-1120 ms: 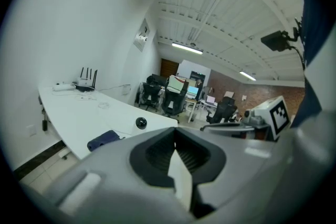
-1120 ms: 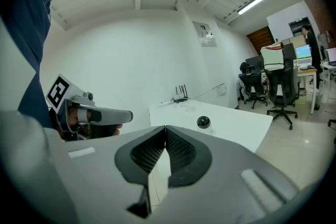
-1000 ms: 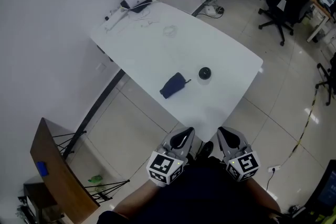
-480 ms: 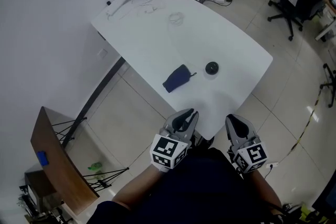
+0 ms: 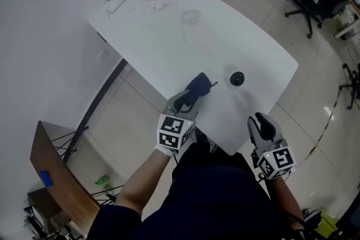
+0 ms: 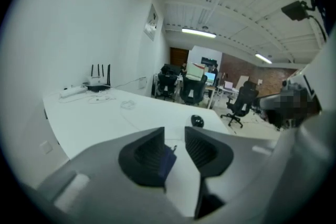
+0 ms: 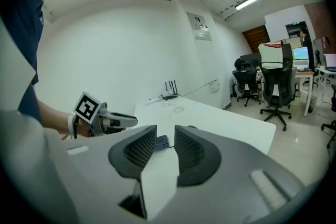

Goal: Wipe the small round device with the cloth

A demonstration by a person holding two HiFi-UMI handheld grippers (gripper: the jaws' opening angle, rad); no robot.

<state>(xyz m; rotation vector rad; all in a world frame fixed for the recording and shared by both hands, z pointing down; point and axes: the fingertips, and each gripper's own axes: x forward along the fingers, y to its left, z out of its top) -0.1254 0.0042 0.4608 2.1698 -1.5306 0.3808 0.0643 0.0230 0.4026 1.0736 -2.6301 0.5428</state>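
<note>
my left gripper has its jaws opening at the dark blue cloth, which shows between them, ungripped. my right gripper is opening too, empty. the small round device sits near the cloth on the surface; i judge wiping not begun.

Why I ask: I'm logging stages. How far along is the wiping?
Done: nothing visible; the cloth lies on the table, apart from the round device. In hand: the left gripper, jaws opening, nears the cloth without gripping it. Left: grasp it, wipe the device.
</note>
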